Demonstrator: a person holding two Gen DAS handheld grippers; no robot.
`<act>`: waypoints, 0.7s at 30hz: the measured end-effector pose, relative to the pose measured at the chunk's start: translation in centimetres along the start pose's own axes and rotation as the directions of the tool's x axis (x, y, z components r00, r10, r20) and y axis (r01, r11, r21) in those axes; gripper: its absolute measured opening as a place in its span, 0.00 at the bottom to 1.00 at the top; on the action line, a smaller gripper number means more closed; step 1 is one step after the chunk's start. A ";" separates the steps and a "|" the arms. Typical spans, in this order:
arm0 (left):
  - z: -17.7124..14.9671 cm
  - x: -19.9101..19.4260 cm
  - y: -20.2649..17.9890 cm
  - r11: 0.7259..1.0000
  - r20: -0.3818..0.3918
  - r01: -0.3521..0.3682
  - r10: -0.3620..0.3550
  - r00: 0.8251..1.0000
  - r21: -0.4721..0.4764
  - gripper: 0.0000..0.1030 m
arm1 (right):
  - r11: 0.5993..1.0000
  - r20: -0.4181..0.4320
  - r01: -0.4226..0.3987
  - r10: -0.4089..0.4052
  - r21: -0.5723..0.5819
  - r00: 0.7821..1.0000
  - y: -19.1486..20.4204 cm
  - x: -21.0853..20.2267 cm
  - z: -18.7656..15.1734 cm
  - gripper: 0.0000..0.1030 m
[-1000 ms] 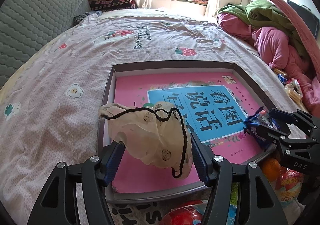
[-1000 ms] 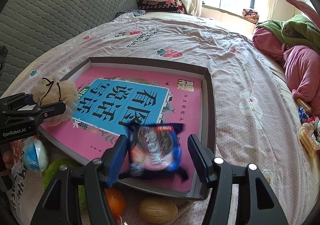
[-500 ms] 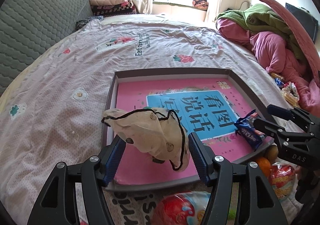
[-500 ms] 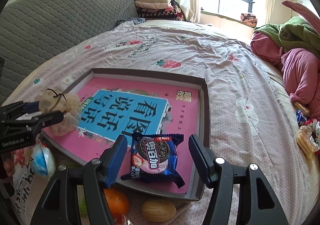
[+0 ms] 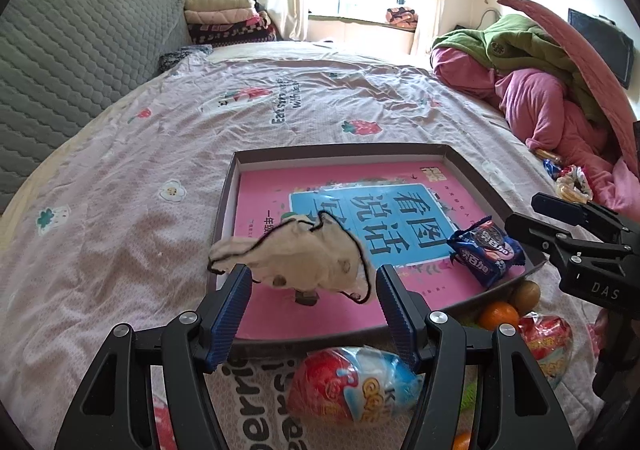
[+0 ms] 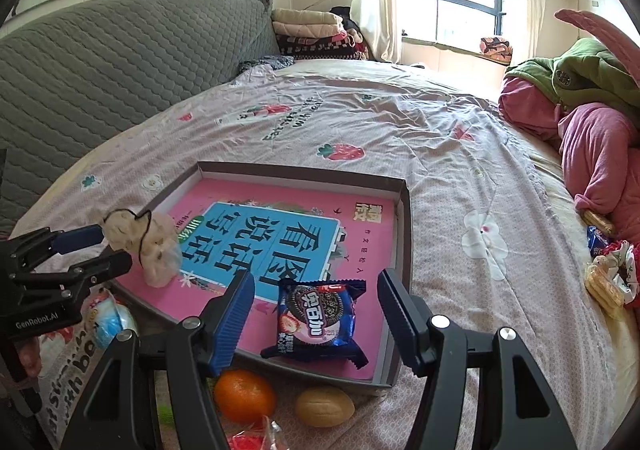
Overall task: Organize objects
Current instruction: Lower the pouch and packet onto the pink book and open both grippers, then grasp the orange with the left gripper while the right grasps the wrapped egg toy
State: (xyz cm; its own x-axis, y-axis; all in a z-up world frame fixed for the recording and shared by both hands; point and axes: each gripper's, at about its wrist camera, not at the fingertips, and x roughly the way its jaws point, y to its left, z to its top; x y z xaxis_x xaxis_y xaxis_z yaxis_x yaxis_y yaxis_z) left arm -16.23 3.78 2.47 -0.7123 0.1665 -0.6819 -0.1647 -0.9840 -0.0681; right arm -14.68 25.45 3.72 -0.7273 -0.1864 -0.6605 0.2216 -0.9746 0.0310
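Observation:
A shallow brown box with a pink and blue book in it lies on the bed. A beige drawstring pouch sits at the box's near left, just beyond my open left gripper. It also shows in the right wrist view. A blue cookie packet lies in the box's near right corner, between the open fingers of my right gripper and free of them. The packet also shows in the left wrist view.
An orange, a brown nut-like ball and a red and blue egg-shaped toy lie in front of the box. Snacks and a pink and green pile of bedding lie on the right. A grey headboard stands on the left.
Both grippers opened and drew back and up. The pouch and the cookie packet dropped out of the fingers and now rest in the box.

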 end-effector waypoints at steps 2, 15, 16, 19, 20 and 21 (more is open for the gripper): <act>-0.2 -0.4 -0.2 1.000 0.005 0.006 -0.006 1.000 -0.005 0.64 | 1.000 0.005 -0.005 0.005 -0.005 1.000 0.2 -0.3 0.0 0.62; -2.2 -3.5 -2.0 1.000 0.036 0.018 -0.018 0.999 -0.006 0.64 | 1.000 0.042 -0.024 0.024 0.003 0.999 0.4 -3.1 -0.6 0.62; -2.4 -3.7 -2.2 1.000 0.033 0.022 -0.022 0.999 -0.005 0.64 | 1.000 0.047 -0.021 0.021 0.000 0.999 0.5 -3.4 -0.6 0.62; -2.9 -4.2 -2.9 1.000 0.031 0.023 -0.023 0.999 0.004 0.64 | 1.000 0.053 -0.011 0.012 -0.013 0.998 0.7 -4.0 -0.8 0.62; -3.1 -4.4 -3.1 1.000 0.031 0.024 -0.024 0.999 0.004 0.64 | 1.000 0.055 -0.009 0.010 -0.016 0.998 0.8 -4.2 -0.8 0.62; -3.3 -4.6 -3.2 1.000 0.027 0.027 -0.027 0.999 0.002 0.64 | 1.000 0.058 -0.008 0.009 -0.017 0.998 0.9 -4.4 -1.0 0.62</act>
State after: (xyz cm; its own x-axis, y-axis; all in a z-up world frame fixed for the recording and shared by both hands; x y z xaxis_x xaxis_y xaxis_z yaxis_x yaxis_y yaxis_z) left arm -10.20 5.97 3.41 -0.7259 0.1951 -0.6595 -0.1854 -0.9789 -0.0855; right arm -10.62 25.50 5.94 -0.7617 -0.2017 -0.6158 0.2385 -0.9709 0.0230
